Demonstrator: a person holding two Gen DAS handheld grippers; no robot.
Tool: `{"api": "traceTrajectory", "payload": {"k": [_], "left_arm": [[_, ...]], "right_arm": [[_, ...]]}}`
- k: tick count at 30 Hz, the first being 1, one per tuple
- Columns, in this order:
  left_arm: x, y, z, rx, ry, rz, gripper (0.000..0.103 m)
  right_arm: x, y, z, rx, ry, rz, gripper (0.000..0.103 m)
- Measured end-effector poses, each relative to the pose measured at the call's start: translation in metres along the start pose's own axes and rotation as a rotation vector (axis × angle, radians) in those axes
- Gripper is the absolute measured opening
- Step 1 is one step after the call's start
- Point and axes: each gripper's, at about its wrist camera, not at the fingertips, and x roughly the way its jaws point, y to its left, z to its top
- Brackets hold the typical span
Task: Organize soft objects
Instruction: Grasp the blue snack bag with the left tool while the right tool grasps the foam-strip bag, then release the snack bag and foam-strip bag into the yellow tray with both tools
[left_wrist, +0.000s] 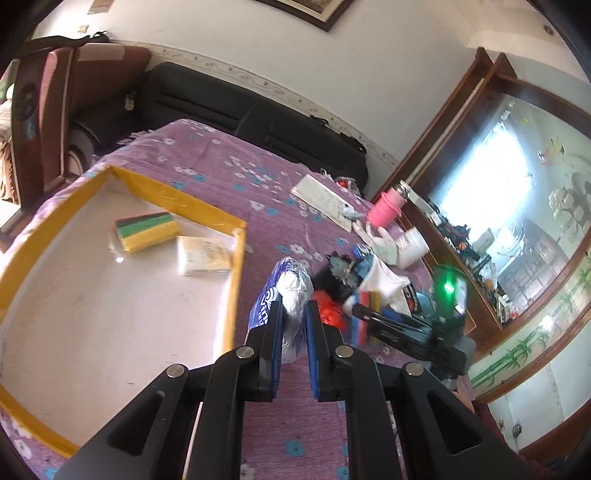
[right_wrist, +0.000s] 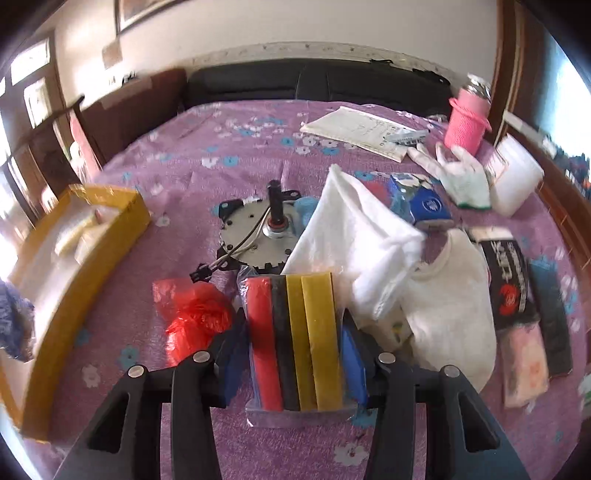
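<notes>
My left gripper is shut on a crumpled blue-and-white plastic-wrapped pack, held just right of the yellow-rimmed white tray. In the tray lie a green, black and yellow sponge and a pale tissue pack. My right gripper points down at the purple flowered cloth, and its blue pads press both sides of a clear-wrapped pack of red, black and yellow sponges. In the right wrist view the tray stands to the left.
Behind the sponge pack sit a metal motor, a red plastic bag and white cloths. A blue tissue pack, a white glove, a pink bottle and black packs crowd the right.
</notes>
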Motion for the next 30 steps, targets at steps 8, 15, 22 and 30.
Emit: {"api": "traceTrajectory", "payload": {"k": [8,15,22,30], "left_arm": [[-0.025,0.034,0.028,0.005,-0.014,0.084,0.011],[0.016,0.089,0.079,-0.011,0.07,0.192,0.012],[0.073,0.141,0.11,-0.023,0.137,0.282,0.012],[0.073,0.176,0.125,-0.103,0.099,0.313,0.068]], "right_arm": [[-0.054,-0.003,-0.005,0.026,-0.067,0.084,0.049],[-0.066,0.062,0.019,-0.058,-0.045,0.294,0.05],[-0.03,0.155,0.043,-0.16,0.06,0.433,0.05],[0.044,0.228,0.057,-0.228,0.212,0.419,0.05]]}}
